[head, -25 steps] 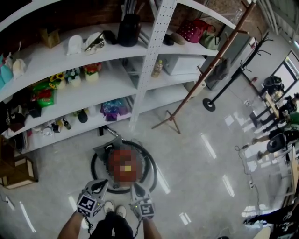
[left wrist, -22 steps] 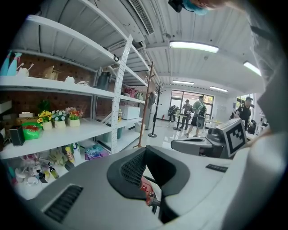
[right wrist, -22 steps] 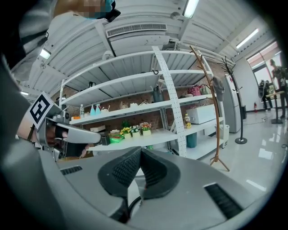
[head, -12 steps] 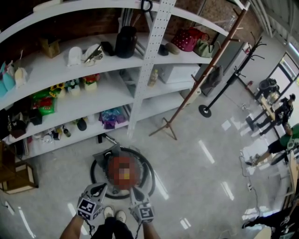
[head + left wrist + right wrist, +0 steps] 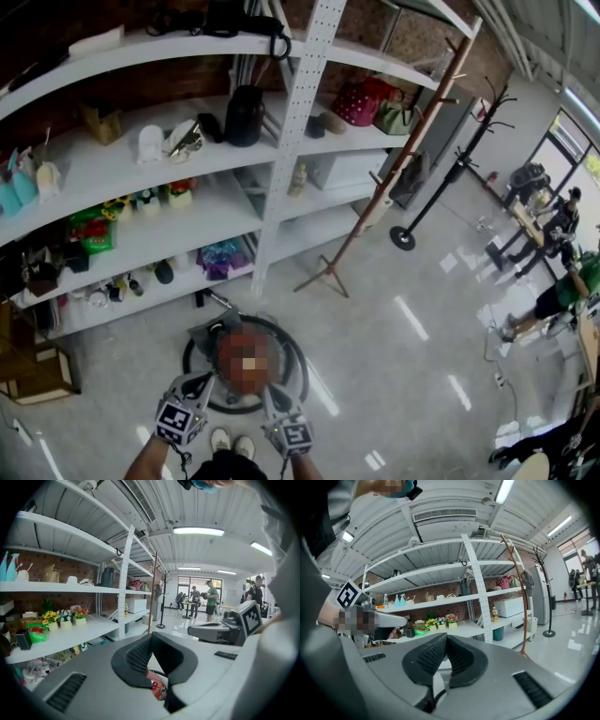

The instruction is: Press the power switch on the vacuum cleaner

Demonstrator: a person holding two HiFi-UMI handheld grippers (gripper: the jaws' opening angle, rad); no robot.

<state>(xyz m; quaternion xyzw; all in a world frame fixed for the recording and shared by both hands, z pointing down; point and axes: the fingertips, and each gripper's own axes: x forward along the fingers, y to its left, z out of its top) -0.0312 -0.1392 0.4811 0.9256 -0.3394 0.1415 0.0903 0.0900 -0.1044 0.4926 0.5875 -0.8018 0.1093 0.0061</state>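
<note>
The vacuum cleaner (image 5: 246, 354) stands on the glossy floor just ahead of my feet, a round red body partly under a mosaic patch. Its black hose (image 5: 298, 349) is coiled in a ring around it. No switch can be made out. My left gripper (image 5: 197, 380) and right gripper (image 5: 273, 386) hang side by side over the vacuum's near edge, both pointing forward. In the left gripper view the left gripper (image 5: 151, 637) has its black pads meeting at the tips, with a sliver of red vacuum (image 5: 156, 685) showing below. The right gripper (image 5: 446, 636) also has its pads together, holding nothing.
White shelving (image 5: 281, 141) loaded with bags, vases and flowers stands right behind the vacuum. A leaning wooden coat stand (image 5: 375, 197) and a black one (image 5: 441, 178) are to the right. A wooden crate (image 5: 33, 370) sits at left. People stand far right (image 5: 562, 281).
The head view has tilted up, so more of the top shelf shows and the vacuum sits lower in frame. Both grippers stay side by side over its near edge.
</note>
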